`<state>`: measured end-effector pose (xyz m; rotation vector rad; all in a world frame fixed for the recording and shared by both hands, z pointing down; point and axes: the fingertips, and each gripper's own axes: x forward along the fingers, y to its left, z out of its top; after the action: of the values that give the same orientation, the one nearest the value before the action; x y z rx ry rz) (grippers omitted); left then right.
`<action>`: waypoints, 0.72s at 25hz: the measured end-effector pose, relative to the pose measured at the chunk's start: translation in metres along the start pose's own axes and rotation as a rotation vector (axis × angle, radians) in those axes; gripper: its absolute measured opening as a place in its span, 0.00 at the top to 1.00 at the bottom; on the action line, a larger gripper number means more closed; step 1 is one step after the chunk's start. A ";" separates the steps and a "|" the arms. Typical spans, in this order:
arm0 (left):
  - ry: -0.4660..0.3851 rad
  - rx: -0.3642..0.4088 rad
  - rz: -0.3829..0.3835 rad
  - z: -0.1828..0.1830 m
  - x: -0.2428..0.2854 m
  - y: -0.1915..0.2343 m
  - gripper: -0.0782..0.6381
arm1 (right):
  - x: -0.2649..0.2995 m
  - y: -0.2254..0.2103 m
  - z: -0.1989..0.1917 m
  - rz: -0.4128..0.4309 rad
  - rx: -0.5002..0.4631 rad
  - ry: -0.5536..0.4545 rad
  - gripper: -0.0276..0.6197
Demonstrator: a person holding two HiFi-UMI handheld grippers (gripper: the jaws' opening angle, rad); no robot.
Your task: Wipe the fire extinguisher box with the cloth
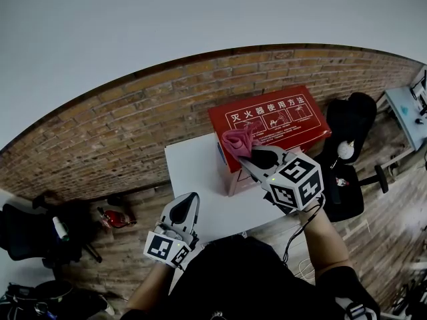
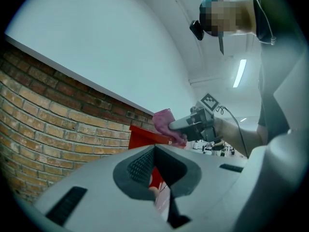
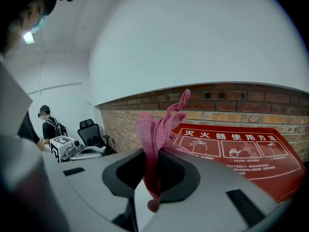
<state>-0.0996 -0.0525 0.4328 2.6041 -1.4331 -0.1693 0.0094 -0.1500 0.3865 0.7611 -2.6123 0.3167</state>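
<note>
We think this is an office or work room. We see a low brick wall (image 1: 133, 132) with a plain white wall (image 1: 167, 25) above it. There is a white table (image 1: 193, 179), black office chairs (image 1: 350, 122), a long light (image 2: 240, 73) on the ceiling, and another person (image 3: 48, 124) far back.

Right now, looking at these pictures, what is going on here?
A person holds tongs in each hand. The right tongs are shut on a pink cloth, held up close to the red fire extinguisher box by the brick wall. Whether the cloth touches the box cannot be told. The left tongs are shut on nothing, low over the white table.
</note>
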 end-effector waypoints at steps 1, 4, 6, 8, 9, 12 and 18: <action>0.000 -0.002 0.002 0.000 0.000 0.000 0.84 | 0.001 0.003 0.001 0.006 0.000 -0.001 0.84; 0.005 -0.003 0.005 0.000 -0.001 0.001 0.84 | 0.005 0.009 0.002 0.025 0.001 -0.004 0.84; 0.007 -0.002 0.005 0.001 -0.001 0.001 0.84 | 0.007 0.014 0.003 0.035 0.003 -0.005 0.84; 0.010 -0.002 0.006 0.001 -0.002 0.001 0.84 | 0.009 0.017 0.004 0.046 0.004 -0.008 0.84; 0.008 -0.001 0.007 0.001 -0.002 0.002 0.84 | 0.010 0.019 0.004 0.052 0.004 -0.009 0.84; -0.008 -0.007 0.015 0.004 -0.003 0.003 0.84 | 0.012 0.025 0.005 0.065 0.004 -0.013 0.84; 0.009 -0.002 0.015 0.001 -0.007 0.004 0.84 | 0.016 0.035 0.007 0.095 0.009 -0.032 0.84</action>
<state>-0.1069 -0.0490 0.4328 2.5890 -1.4479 -0.1565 -0.0245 -0.1309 0.3834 0.6514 -2.6844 0.3459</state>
